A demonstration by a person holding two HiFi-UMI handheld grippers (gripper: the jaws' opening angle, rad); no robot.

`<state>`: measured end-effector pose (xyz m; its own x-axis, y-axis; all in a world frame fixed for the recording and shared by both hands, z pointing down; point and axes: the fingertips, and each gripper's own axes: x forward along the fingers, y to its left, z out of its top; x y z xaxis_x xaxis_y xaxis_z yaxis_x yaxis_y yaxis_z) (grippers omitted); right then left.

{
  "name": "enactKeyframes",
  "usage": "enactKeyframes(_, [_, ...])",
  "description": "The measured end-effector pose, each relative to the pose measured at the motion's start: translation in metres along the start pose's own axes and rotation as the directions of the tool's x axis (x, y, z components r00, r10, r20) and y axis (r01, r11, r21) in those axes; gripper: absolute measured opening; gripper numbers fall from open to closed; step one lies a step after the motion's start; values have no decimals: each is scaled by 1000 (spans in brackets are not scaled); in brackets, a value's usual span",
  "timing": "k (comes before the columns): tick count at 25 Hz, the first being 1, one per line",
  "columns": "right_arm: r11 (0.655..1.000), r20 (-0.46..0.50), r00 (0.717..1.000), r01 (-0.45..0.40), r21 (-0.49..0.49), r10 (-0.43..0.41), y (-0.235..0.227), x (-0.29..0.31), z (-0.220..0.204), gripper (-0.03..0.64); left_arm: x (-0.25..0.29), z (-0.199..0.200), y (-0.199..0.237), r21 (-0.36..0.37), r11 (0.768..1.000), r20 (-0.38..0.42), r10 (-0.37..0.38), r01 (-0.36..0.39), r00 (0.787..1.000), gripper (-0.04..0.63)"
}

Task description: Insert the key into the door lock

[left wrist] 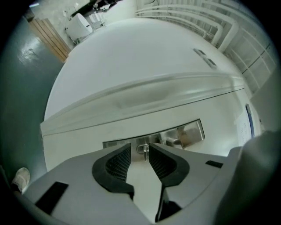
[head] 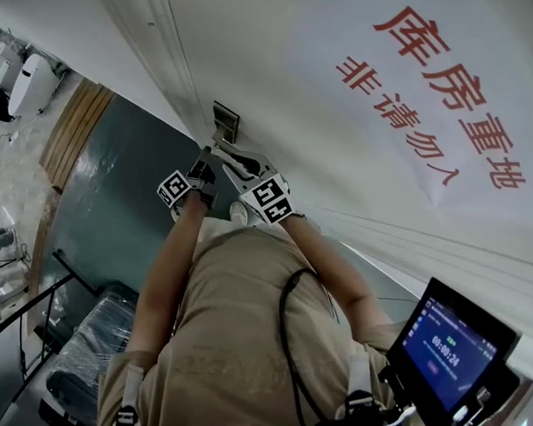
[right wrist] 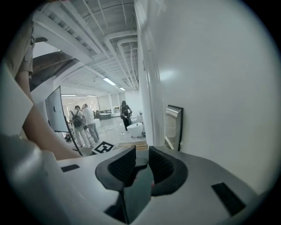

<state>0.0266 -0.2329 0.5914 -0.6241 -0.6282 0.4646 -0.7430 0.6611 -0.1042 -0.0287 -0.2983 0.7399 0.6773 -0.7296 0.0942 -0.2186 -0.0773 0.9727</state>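
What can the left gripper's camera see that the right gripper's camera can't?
Only the left gripper view shows the key at the lock plate, seen face-on between the left gripper's parted jaws. Only the right gripper view shows people far across the room, a screen and a marker cube. Both show the white door and the lock plate, though the right gripper view sees the plate from the side.

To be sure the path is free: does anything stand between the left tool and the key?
Nothing visible does. In the left gripper view the key sticks out of the metal lock plate just at the tips of the left tool, whose jaws stand apart, and the gap holds nothing else.
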Motion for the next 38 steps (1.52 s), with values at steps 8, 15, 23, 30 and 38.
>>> enactKeyframes(8, [999, 34, 998, -43, -20, 43, 10, 8, 15, 98, -67, 61, -37, 135, 990, 231, -62, 31, 971, 141])
enactKeyframes(15, [997, 77, 994, -77, -33, 79, 20, 12, 32, 98, -106, 77, -91, 336, 942, 251, -97, 8, 963, 147])
enactKeyframes(23, [992, 98, 989, -105, -74, 112, 52, 26, 49, 98, -169, 82, -141, 624, 770, 239, -27, -132, 971, 147])
enactKeyframes(30, [983, 114, 980, -151, -106, 163, 111, 45, 69, 98, -263, 109, -141, 586, 779, 361, -7, -221, 933, 147])
enactKeyframes(38, [965, 119, 963, -226, -135, 243, 202, 72, 75, 98, -386, 130, -122, 543, 763, 467, 72, -351, 881, 147])
